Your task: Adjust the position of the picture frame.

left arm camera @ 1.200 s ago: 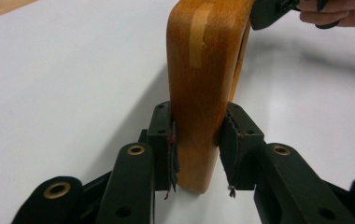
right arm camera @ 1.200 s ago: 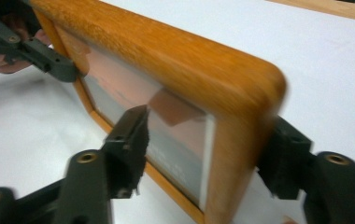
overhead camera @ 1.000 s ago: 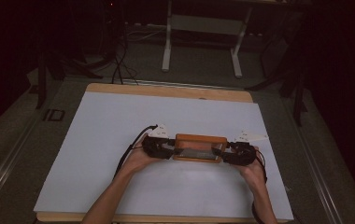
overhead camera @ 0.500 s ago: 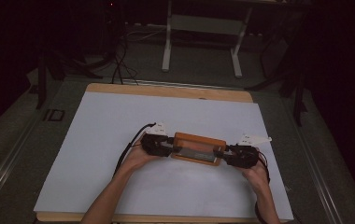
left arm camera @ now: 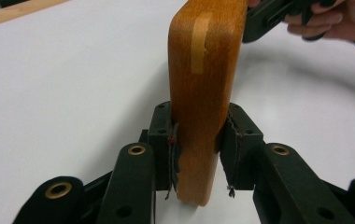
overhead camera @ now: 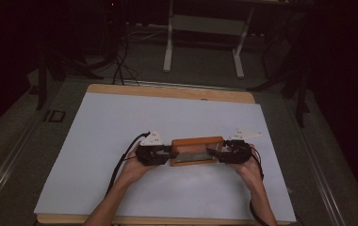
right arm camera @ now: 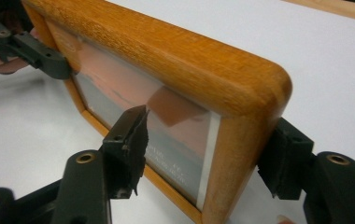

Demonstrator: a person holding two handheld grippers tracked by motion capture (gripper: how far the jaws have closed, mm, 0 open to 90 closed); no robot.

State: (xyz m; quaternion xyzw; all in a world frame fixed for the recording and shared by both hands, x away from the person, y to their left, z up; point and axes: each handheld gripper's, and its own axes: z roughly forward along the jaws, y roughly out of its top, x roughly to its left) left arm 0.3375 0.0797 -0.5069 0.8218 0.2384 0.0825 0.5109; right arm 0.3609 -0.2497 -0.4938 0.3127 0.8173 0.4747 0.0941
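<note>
A wooden picture frame point(overhead camera: 197, 150) with a glass front is held just above the white sheet, between both grippers. My left gripper point(overhead camera: 167, 154) is shut on the frame's left end. In the left gripper view its pads point(left arm camera: 234, 140) press both faces of the wood point(left arm camera: 206, 70), and its jaws have just been closing onto it. My right gripper point(overhead camera: 217, 153) straddles the frame's right end point(right arm camera: 166, 51). Its jaws have just been opening: one pad point(right arm camera: 129, 135) stands off the glass and the other sits behind the back.
A white sheet point(overhead camera: 120, 132) covers the wooden table point(overhead camera: 167, 92), with bare sheet all around the frame. Beyond the far edge stand a white metal stand point(overhead camera: 170, 47) and floor cables point(overhead camera: 120, 61). A cable trails from each gripper toward the person.
Both hands and the frame have shifted slightly left. The frame now leans so that more of its glass front shows from above.
</note>
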